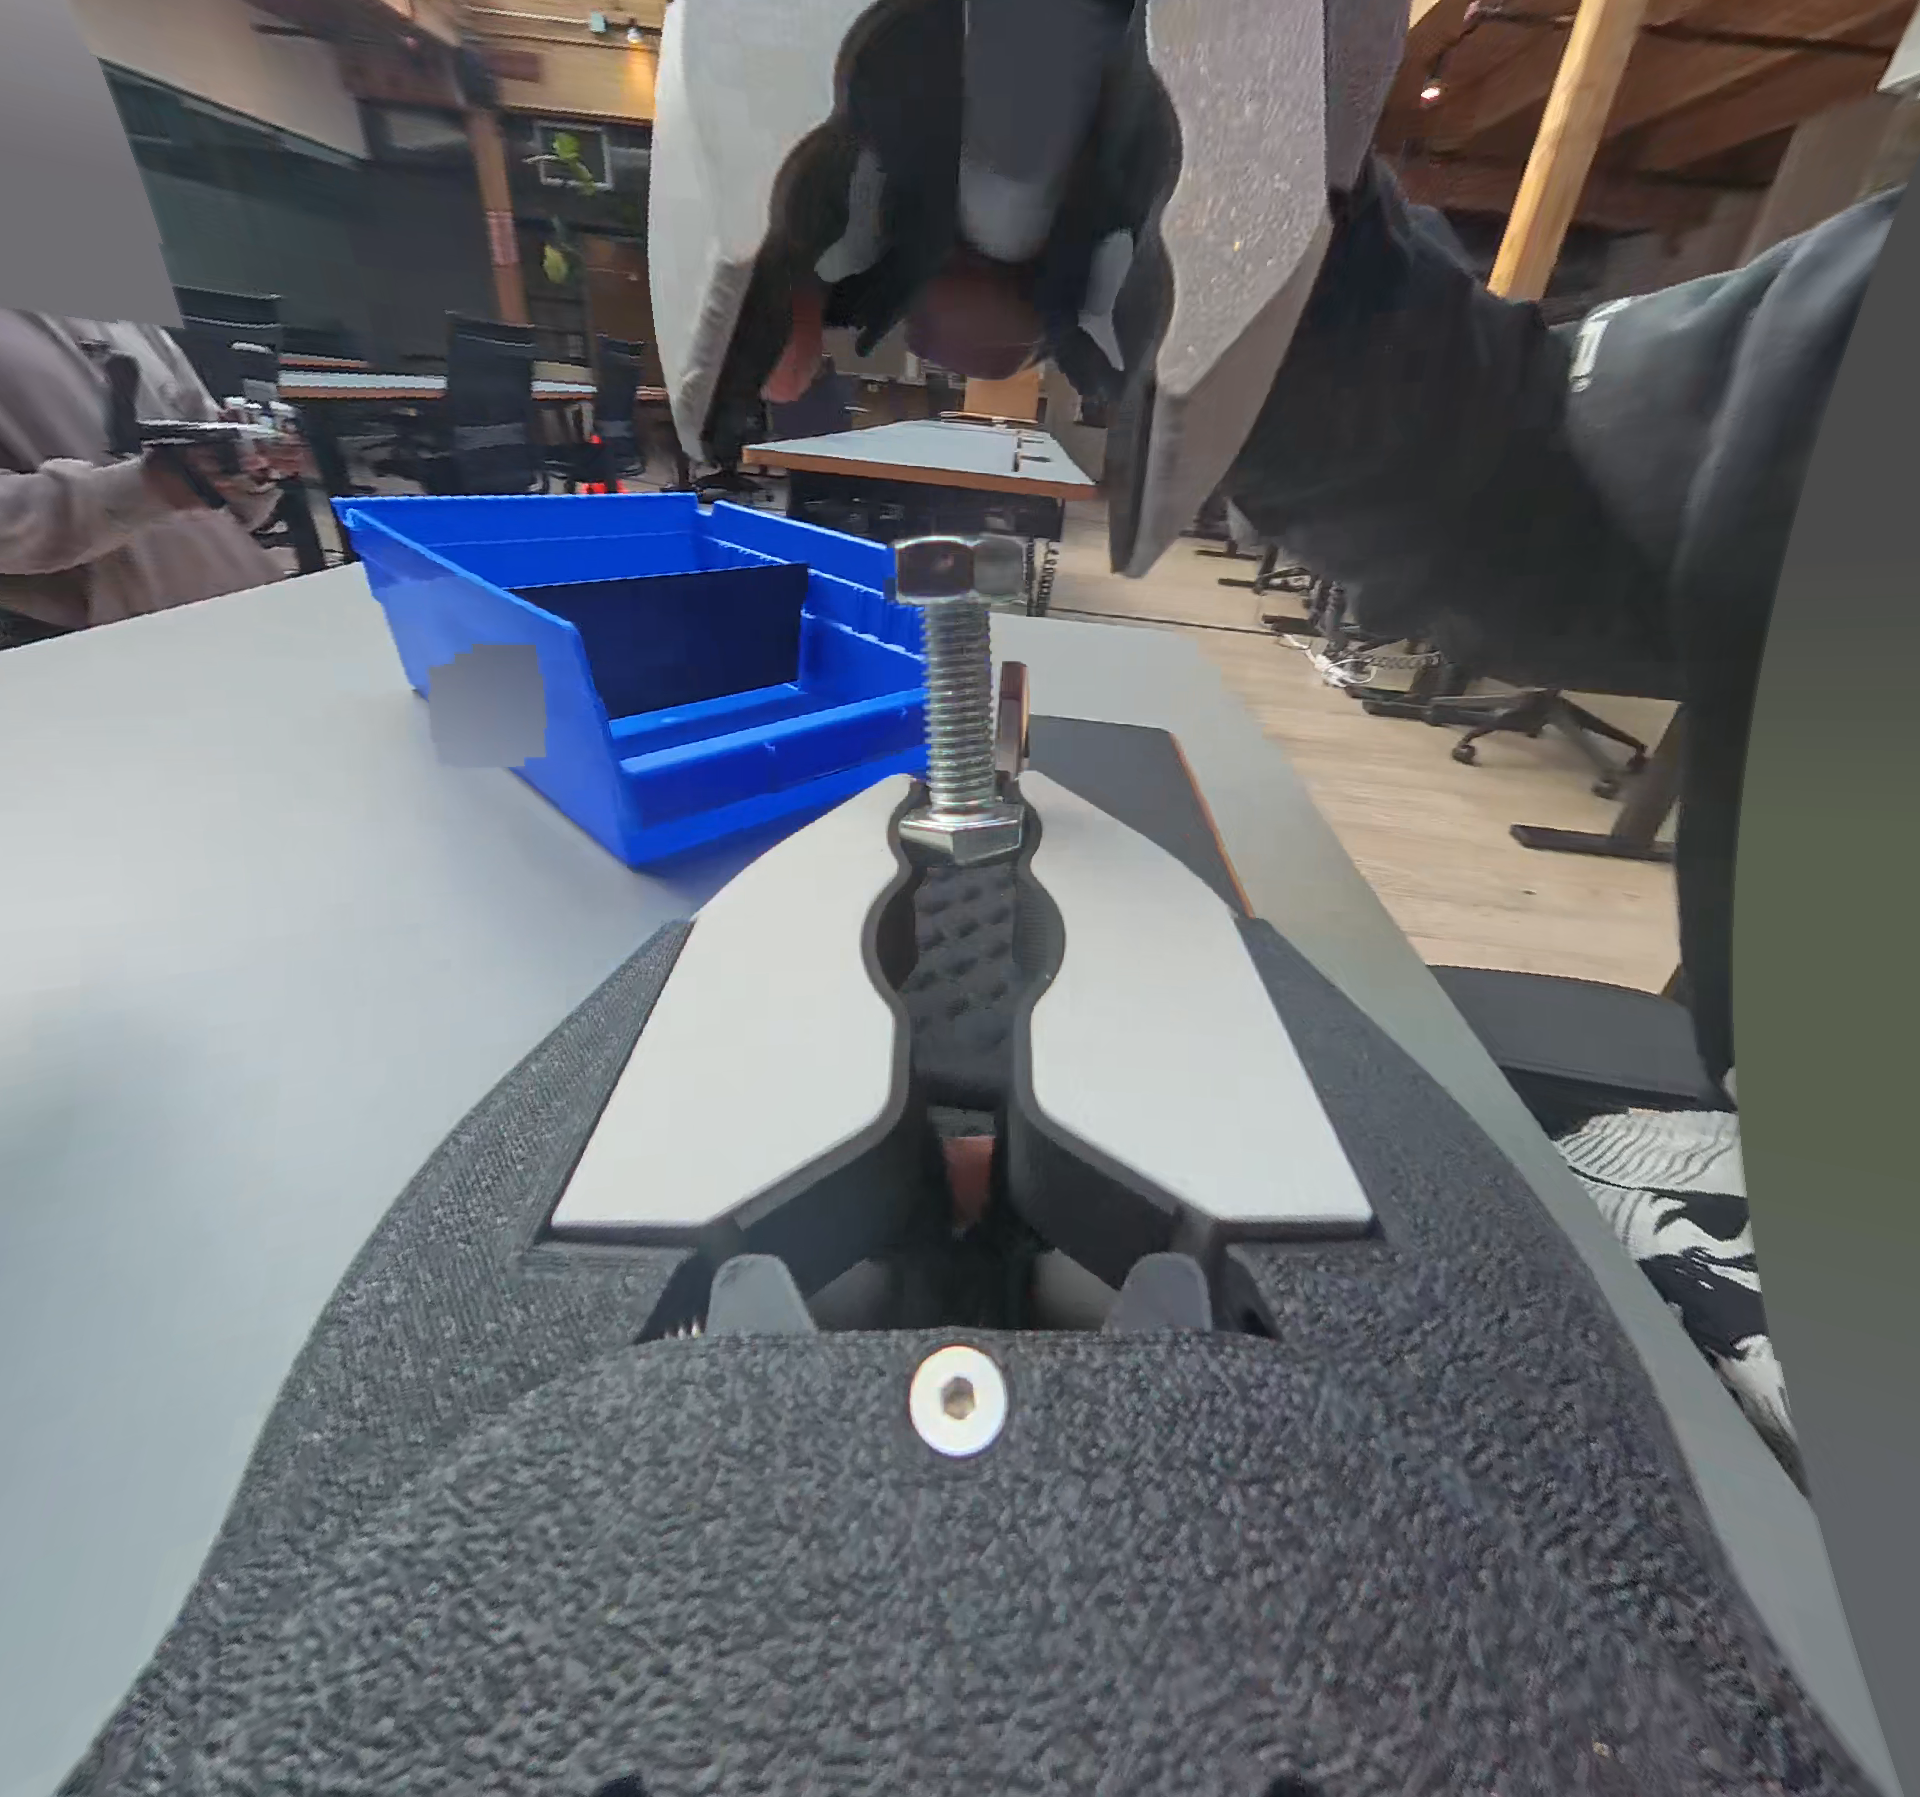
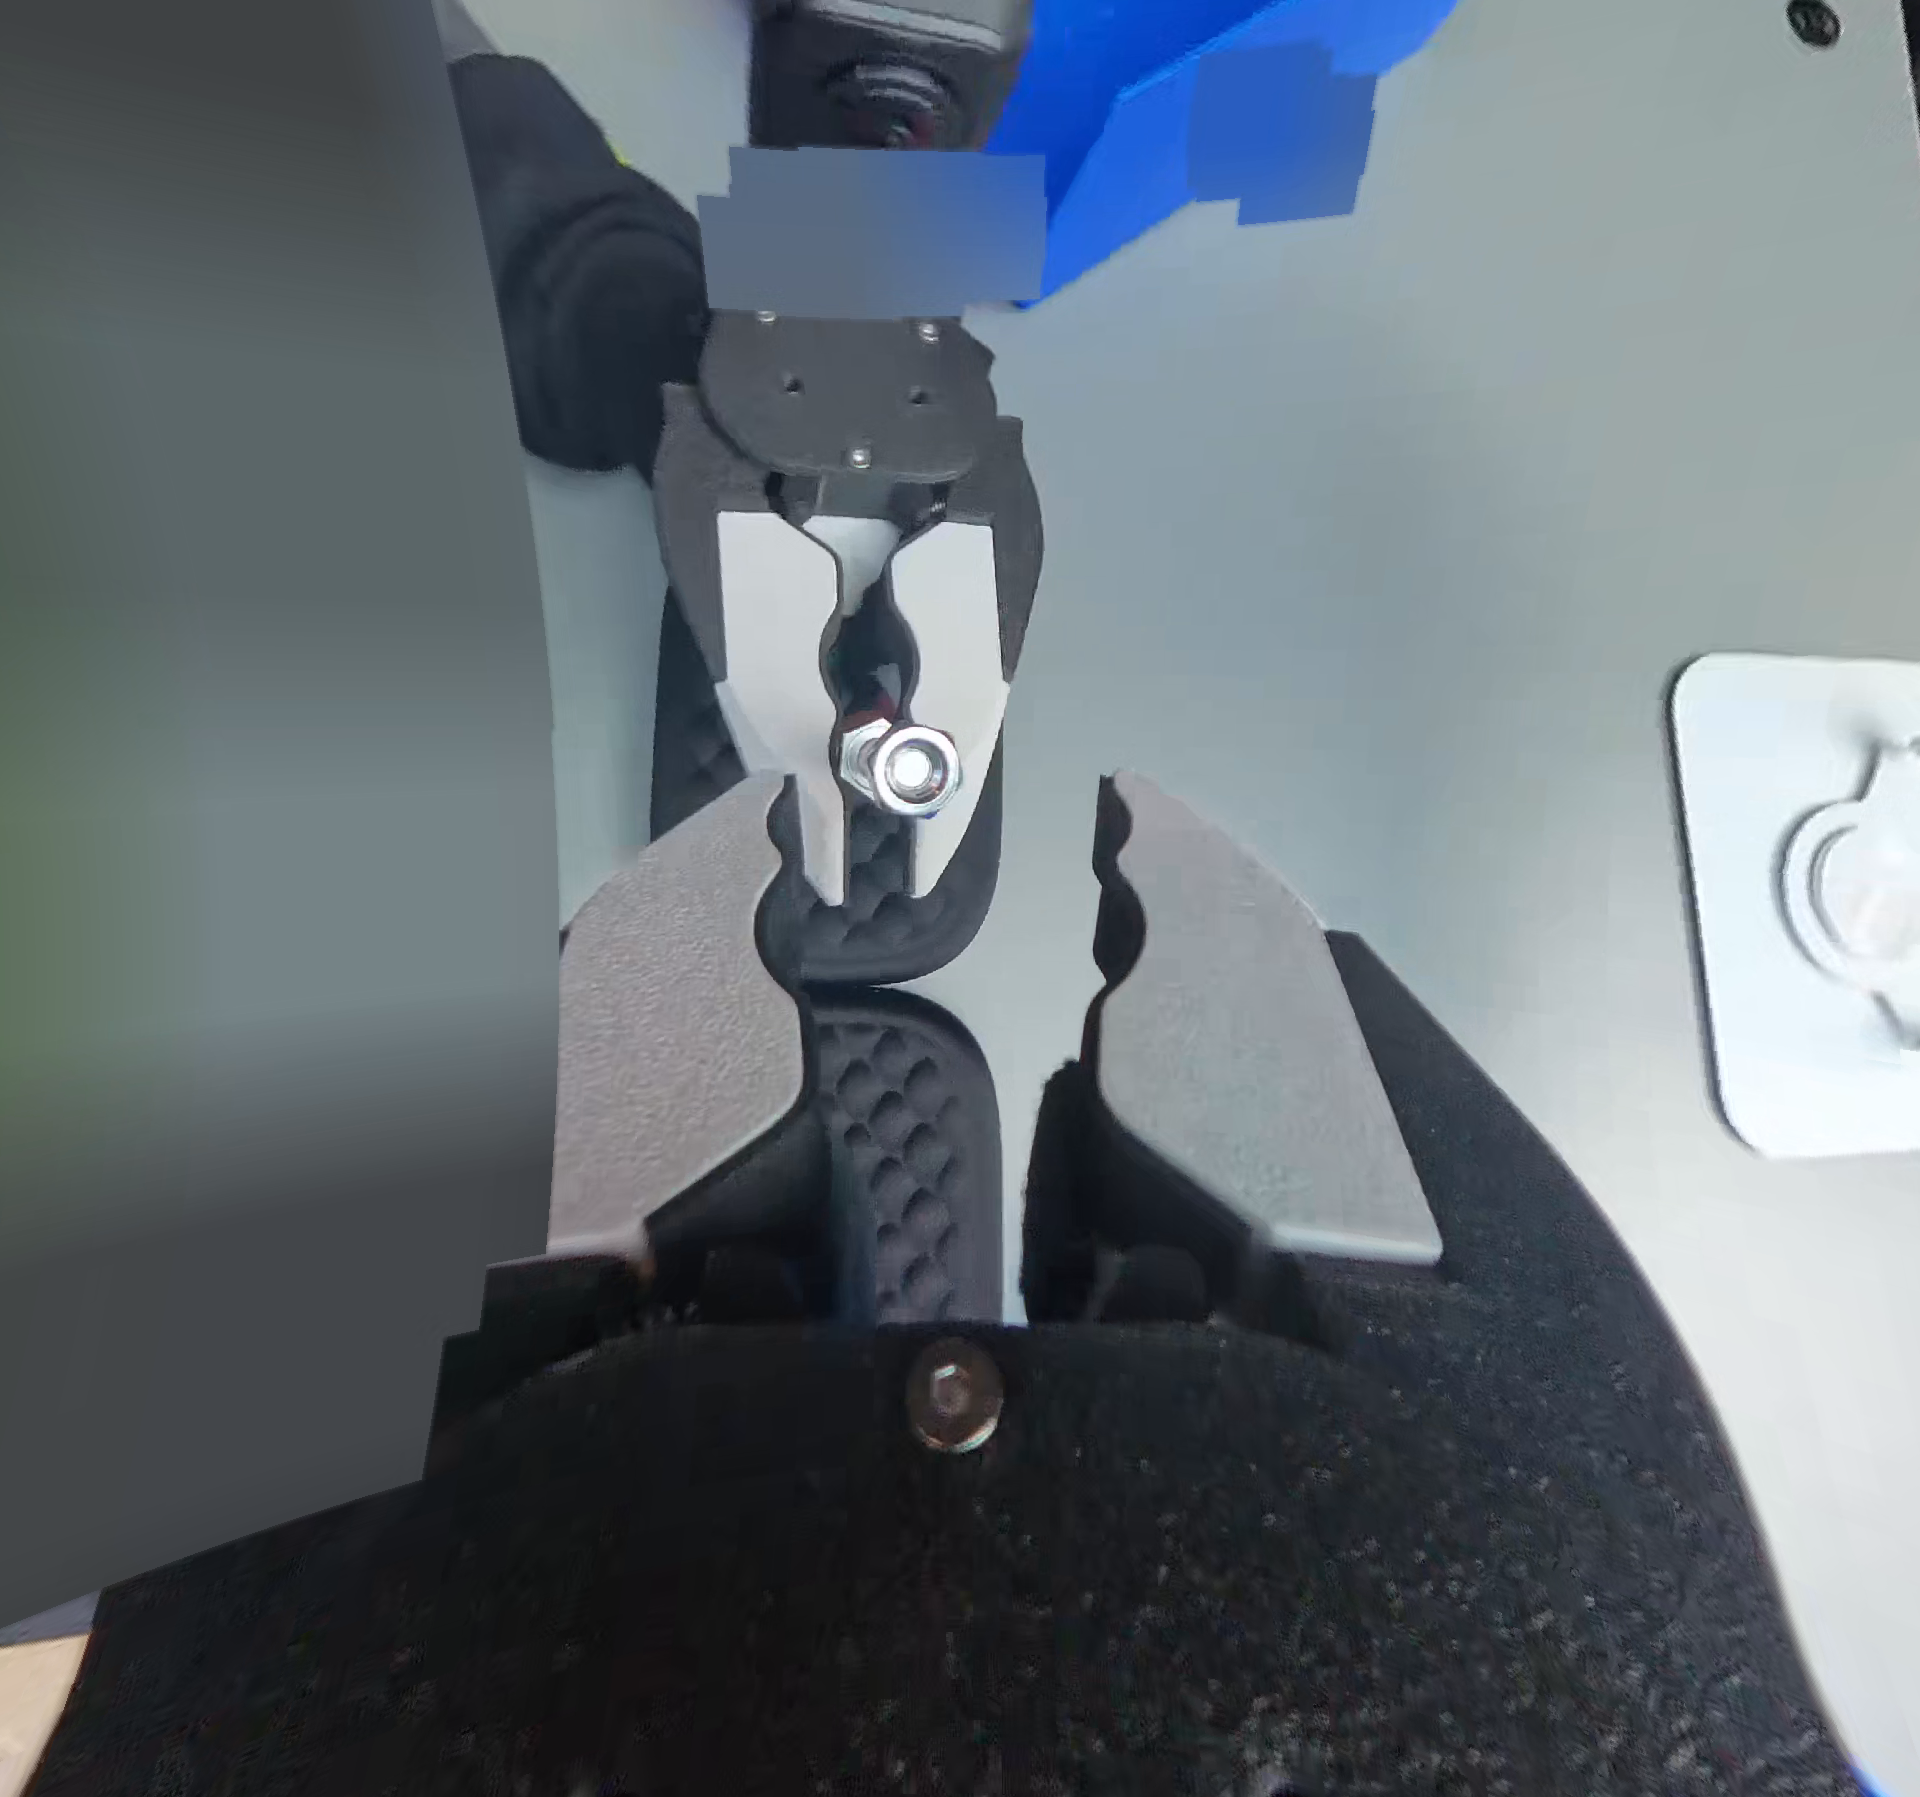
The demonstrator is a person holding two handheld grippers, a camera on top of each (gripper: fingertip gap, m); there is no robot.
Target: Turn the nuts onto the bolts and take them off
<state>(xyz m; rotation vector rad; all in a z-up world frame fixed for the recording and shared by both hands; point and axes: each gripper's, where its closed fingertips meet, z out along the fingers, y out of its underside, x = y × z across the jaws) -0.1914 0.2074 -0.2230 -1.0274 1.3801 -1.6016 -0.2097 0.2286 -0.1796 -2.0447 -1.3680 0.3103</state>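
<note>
A: What is on the left side?

B: In the left wrist view the grey worktop [image 1: 208, 864] is bare on the left. A blue bin [image 1: 644, 667] stands near the far edge, with a dark divider inside. A person in a pale sleeve [image 1: 94, 511] is beyond that edge.

A: And in the middle?

B: The left claw [image 1: 961, 812] is pressed together on the nut [image 1: 961, 838]. The nut sits at the very tips. The bolt [image 1: 956, 677] stands upright from it, head [image 1: 958, 568] on top, the thread bare between head and nut.

A: Where is the other claw?

B: The right claw [image 1: 914, 490] hangs above the bolt head, spread wide. I see a gap between its tips and the head; they do not touch.

A: What does the right wrist view show?

B: It looks straight down. The right claw [image 2: 940, 812] is spread, and the bolt head [image 2: 912, 768] lies between its fingers, nearer to the left one. The left claw [image 2: 868, 760] comes from the top of the picture and pinches the nut [image 2: 854, 760]. On both sides of the bolt head there is open room.

A: And on the right?

B: The worktop [image 2: 1455, 500] is bare there, up to a white plate [image 2: 1766, 916] at the right edge of the picture. In the left wrist view the worktop edge [image 1: 1351, 864] runs close beside the claw, and past it are a wooden floor [image 1: 1403, 791] and chairs.
</note>
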